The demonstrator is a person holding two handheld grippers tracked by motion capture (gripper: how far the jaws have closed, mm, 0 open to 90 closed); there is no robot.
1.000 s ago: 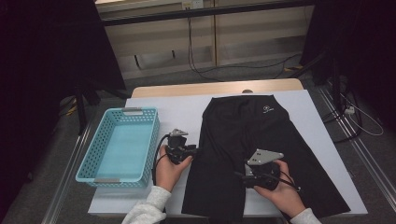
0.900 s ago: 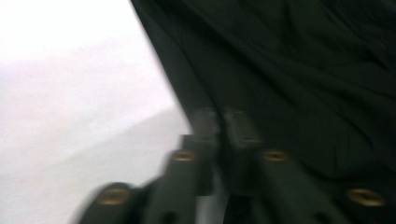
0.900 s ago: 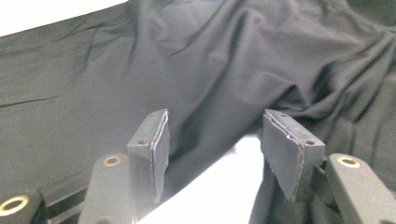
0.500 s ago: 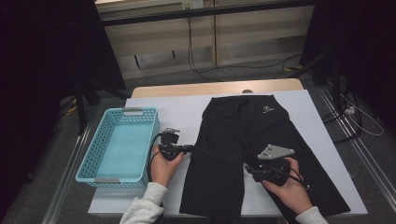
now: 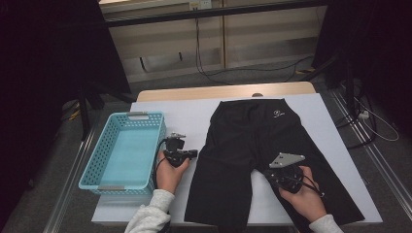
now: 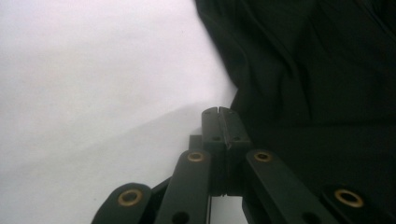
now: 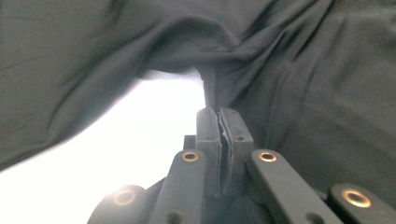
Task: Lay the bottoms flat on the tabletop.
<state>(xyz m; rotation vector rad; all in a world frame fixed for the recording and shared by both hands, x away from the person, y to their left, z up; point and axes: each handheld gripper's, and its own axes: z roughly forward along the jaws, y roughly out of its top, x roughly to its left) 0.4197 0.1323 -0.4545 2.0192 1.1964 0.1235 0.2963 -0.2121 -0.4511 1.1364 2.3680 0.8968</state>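
Observation:
Black shorts [image 5: 252, 131] lie flat on the white table cover [image 5: 184, 111], waistband at the far side. My left gripper [image 5: 195, 154] points right at the outer edge of the left leg. In the left gripper view its jaws [image 6: 218, 111] are shut, with the edge of the shorts [image 6: 317, 70] meeting their tips. My right gripper [image 5: 268, 175], with a grey plate on top, points left at the inner edge of the right leg. Its jaws [image 7: 218, 112] have just closed on a pinched ridge of the shorts [image 7: 303, 93], which rises from the tips.
A light blue plastic basket [image 5: 109, 187] stands at the table's left, close beside my left hand. A strip of the wooden tabletop [image 5: 218, 91] shows along the far edge. Cables [image 5: 379, 131] trail over the floor to the right.
The right gripper has slid a little to the right along the right leg. The left gripper has stayed at the left leg's outer edge.

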